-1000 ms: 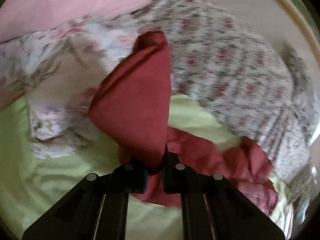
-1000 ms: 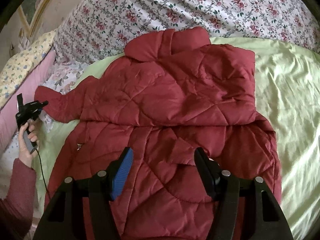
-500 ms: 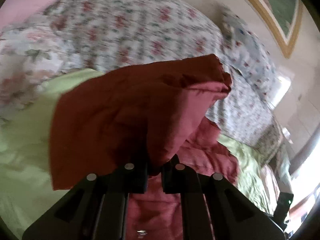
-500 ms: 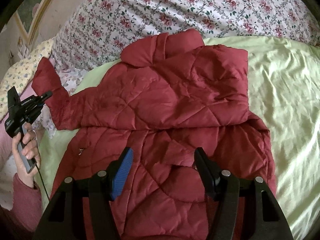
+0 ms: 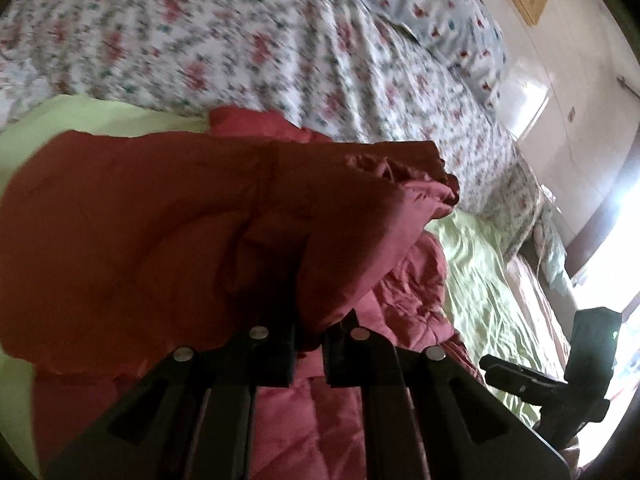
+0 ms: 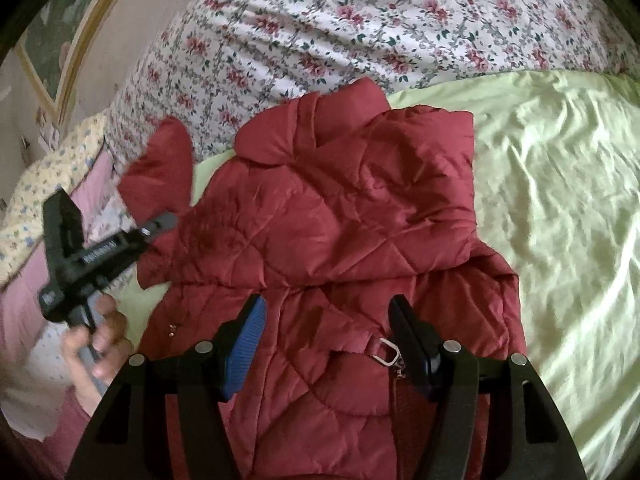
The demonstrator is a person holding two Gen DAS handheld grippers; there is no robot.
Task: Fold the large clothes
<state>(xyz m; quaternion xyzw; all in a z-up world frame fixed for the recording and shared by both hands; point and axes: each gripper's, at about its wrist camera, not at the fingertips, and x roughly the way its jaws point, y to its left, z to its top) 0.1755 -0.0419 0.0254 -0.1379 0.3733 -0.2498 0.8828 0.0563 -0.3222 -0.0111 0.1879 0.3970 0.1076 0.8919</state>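
A dark red quilted jacket (image 6: 352, 224) lies spread on the light green sheet (image 6: 560, 200), collar toward the floral quilt. My left gripper (image 5: 308, 344) is shut on the jacket's left sleeve (image 5: 192, 232) and holds it lifted off the bed, the cuff hanging over the jacket body. In the right wrist view the left gripper (image 6: 160, 224) shows at the left with the raised sleeve (image 6: 168, 168). My right gripper (image 6: 328, 340) is open and empty, hovering over the jacket's lower part near a metal zipper pull (image 6: 388, 352).
A floral quilt (image 6: 360, 32) is heaped behind the jacket. Pink and floral pillows (image 6: 48, 184) lie at the left. A framed picture (image 6: 52, 40) hangs on the wall. My right gripper's body (image 5: 580, 368) shows at the right in the left wrist view, before a bright window.
My left gripper has lifted the sleeve off the bed and carried it rightward, toward the jacket body. The right gripper has stayed open over the lower jacket.
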